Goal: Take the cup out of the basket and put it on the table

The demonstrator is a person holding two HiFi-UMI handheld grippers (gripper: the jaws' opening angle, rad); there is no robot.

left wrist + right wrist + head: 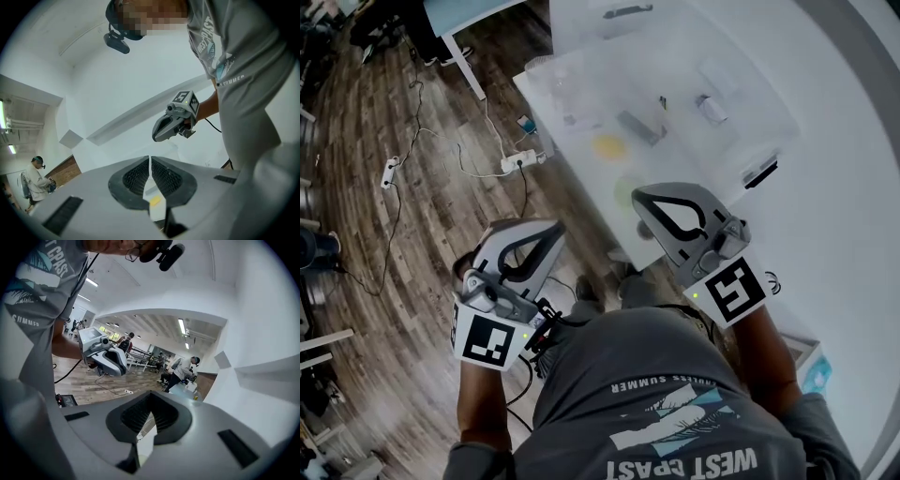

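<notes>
Grey left claw (551, 232) and grey right claw (647, 204), both fully closed w/ nothing held, hang low-centre, off the white surface (834, 234). The cup can't be made out; presumably inside the blurry clear plastic basket (750, 112), top centre. Risk: reaching in w/o opening first would knock it over or shove the basket.

Both forearms reach forward, left tongs (549, 231) and right tongs (641, 198) pressed together, empty.
</notes>
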